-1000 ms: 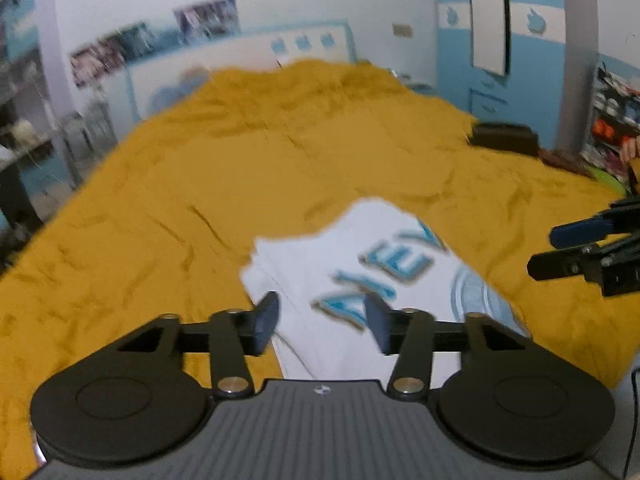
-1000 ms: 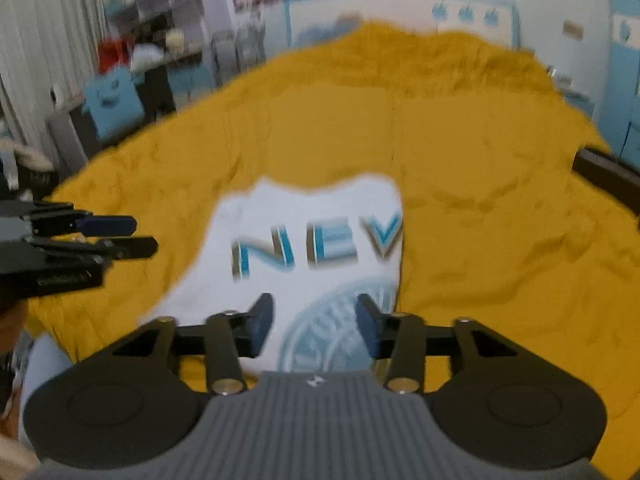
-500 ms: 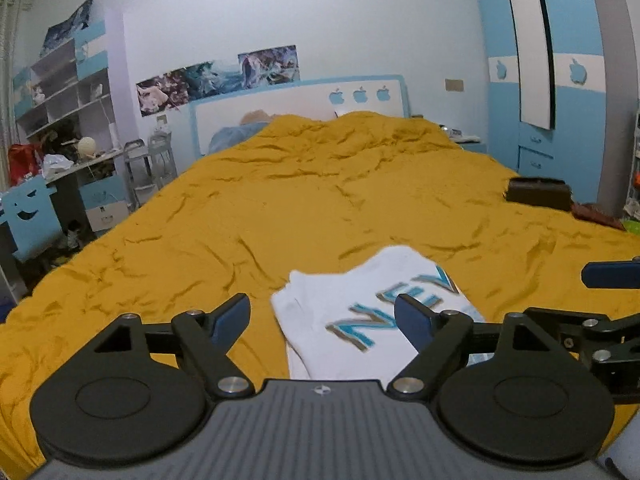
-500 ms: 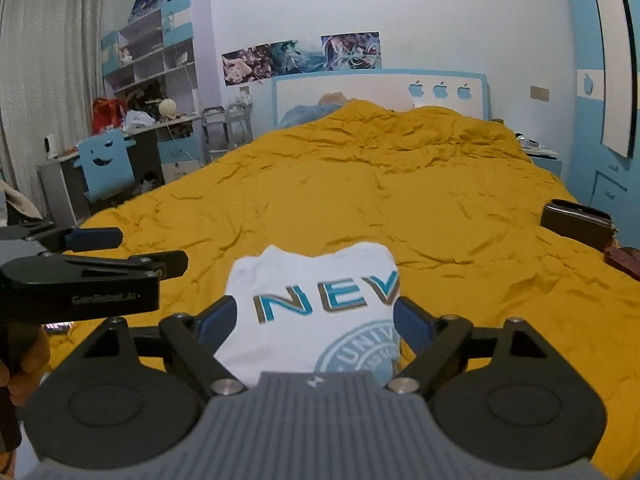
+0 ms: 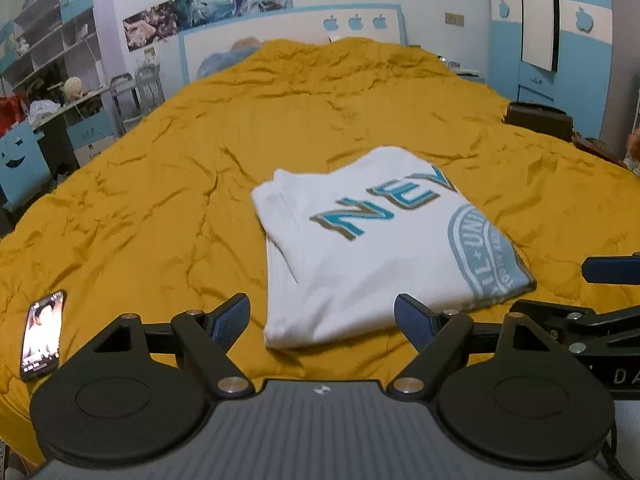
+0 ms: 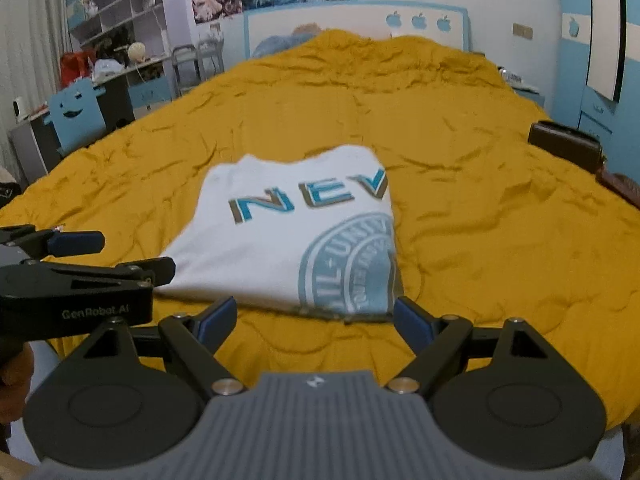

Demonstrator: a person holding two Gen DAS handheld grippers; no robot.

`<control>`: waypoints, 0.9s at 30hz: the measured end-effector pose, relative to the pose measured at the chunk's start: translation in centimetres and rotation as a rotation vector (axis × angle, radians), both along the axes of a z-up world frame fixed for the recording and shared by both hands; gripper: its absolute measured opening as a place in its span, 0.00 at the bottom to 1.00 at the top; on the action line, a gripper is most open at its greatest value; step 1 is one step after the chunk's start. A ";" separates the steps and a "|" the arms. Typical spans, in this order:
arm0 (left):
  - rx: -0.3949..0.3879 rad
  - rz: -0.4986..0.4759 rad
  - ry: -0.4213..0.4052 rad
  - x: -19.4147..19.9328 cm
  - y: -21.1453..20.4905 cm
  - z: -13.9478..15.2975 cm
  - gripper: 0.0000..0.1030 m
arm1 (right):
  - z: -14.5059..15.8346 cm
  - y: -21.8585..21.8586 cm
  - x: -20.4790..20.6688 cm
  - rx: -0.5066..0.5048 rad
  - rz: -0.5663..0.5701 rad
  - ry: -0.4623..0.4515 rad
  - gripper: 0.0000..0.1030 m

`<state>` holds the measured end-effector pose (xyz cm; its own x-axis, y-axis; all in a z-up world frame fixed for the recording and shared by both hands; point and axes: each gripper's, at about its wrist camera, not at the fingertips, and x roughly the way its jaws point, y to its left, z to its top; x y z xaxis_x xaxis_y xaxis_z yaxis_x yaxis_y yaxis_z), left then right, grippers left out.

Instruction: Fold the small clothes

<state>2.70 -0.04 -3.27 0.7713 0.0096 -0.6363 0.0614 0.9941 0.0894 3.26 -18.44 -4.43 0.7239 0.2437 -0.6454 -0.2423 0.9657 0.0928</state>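
Note:
A white T-shirt point(image 5: 372, 248) with blue "NEV" lettering and a round blue print lies folded into a compact rectangle on the mustard-yellow bedspread point(image 5: 168, 168). It also shows in the right wrist view point(image 6: 296, 232). My left gripper point(image 5: 322, 316) is open and empty, held above the shirt's near edge. My right gripper point(image 6: 314, 316) is open and empty, held just short of the shirt's near edge. Each gripper shows at the side of the other's view.
A phone point(image 5: 42, 336) with a lit screen lies on the bedspread at the near left. A dark box point(image 5: 538, 120) sits at the bed's right edge. A desk, blue chair point(image 6: 76, 114) and shelves stand left, a blue wardrobe right.
Both grippers have opened wide and pulled back and up from the shirt. The folded shirt has stayed where it lay.

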 end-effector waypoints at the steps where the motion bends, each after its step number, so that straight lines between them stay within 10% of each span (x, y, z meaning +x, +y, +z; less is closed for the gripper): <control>1: -0.003 0.001 0.003 -0.1 0.0 -0.1 0.93 | -0.2 0.0 0.0 0.000 0.003 0.003 0.79; 27: -0.011 0.020 0.021 -0.2 0.4 -0.5 0.93 | -0.4 0.0 -0.2 0.013 0.013 0.000 0.78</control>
<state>2.49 0.38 -3.76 0.7573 0.0179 -0.6528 0.0432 0.9961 0.0775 3.05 -18.40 -4.81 0.7209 0.2609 -0.6421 -0.2545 0.9614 0.1049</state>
